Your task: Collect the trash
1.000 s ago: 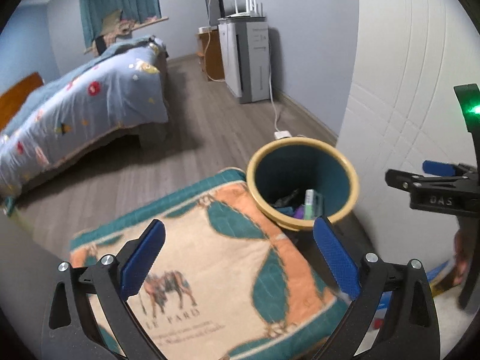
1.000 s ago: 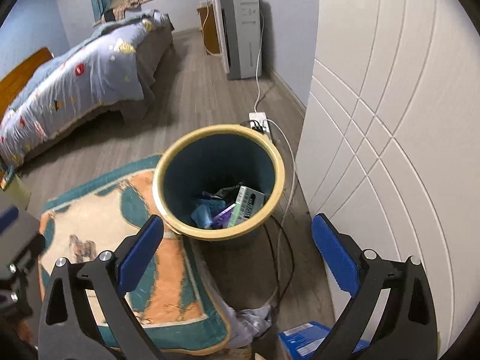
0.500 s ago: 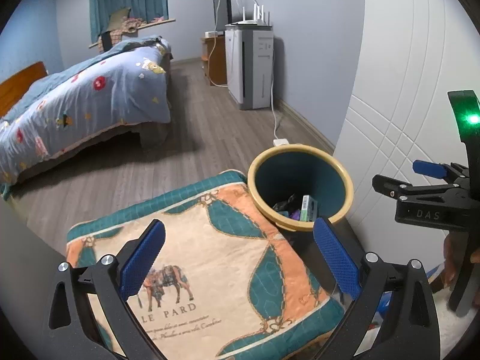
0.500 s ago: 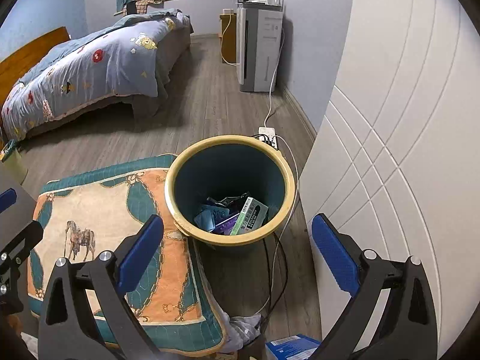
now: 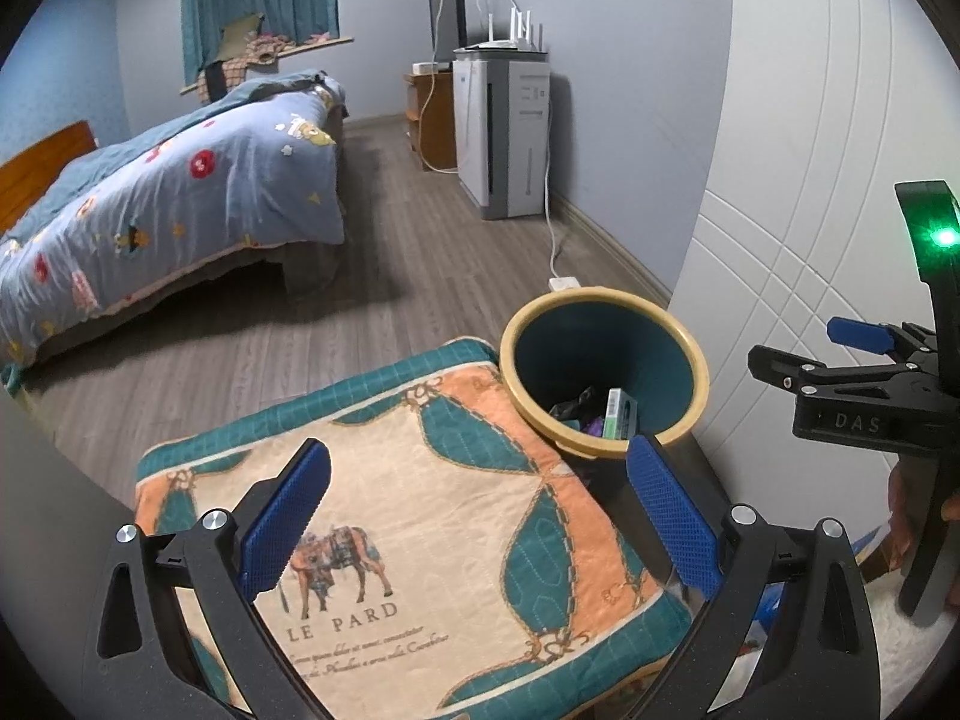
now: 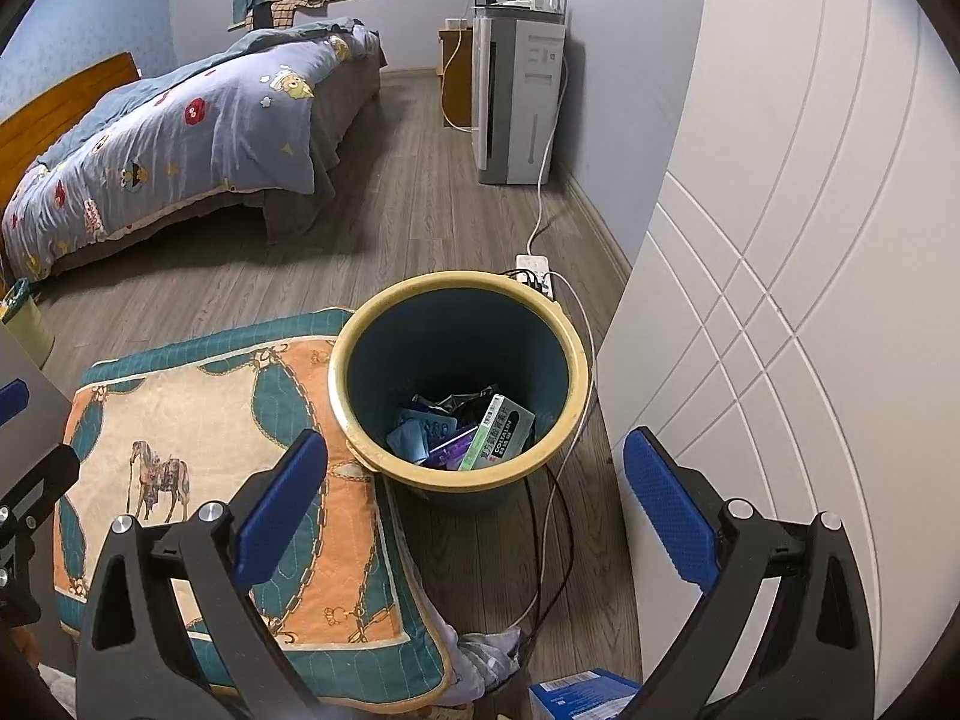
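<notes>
A teal trash bin with a yellow rim (image 6: 354, 414) stands on the wood floor beside the white cabinet; it also shows in the left wrist view (image 5: 690, 342). Inside lie a green-and-white box (image 6: 501, 432), blue and purple wrappers (image 6: 420, 438) and dark crumpled trash. My right gripper (image 6: 474, 498) is open and empty, above and just in front of the bin. My left gripper (image 5: 477, 516) is open and empty over the patterned cushion (image 5: 420, 516), left of the bin. The right gripper's side (image 5: 840, 384) shows in the left view.
A white cabinet door (image 6: 780, 240) is close on the right. Cables (image 6: 558, 540) run on the floor by the bin to a power strip (image 6: 534, 267). A blue box (image 6: 582, 696) and crumpled cloth (image 6: 486, 654) lie near the bottom. A bed (image 6: 180, 132) stands at the left.
Both grippers have pulled up and back from the bin, so it looks smaller and lower. Both stay open and empty.
</notes>
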### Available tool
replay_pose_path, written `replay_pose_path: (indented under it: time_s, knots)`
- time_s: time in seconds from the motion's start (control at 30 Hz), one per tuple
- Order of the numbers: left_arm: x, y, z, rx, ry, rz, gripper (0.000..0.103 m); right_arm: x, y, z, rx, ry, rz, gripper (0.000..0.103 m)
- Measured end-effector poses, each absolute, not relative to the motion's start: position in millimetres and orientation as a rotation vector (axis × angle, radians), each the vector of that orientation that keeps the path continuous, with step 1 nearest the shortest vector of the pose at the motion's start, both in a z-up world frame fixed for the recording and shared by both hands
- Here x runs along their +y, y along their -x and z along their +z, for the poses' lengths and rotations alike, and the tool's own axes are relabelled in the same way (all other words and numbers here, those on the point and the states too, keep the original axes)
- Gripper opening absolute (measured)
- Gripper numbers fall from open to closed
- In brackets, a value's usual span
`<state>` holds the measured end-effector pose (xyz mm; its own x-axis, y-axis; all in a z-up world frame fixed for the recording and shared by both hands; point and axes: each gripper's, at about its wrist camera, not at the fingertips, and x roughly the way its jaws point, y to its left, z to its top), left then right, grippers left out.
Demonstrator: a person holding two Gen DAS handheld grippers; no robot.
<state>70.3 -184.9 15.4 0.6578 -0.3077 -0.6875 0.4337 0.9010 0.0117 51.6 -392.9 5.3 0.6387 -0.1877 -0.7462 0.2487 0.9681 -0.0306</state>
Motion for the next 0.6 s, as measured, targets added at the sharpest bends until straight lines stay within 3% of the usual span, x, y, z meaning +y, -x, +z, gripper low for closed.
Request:
replay_pose_path:
  time_s: [0.6]
  knots:
    - [-182.9, -69.3, 12.1, 0.748, -0.187, -0.436, 0.098, -395.3, -52.6, 1.0, 0.849, -0.086, -0.252, 0.097]
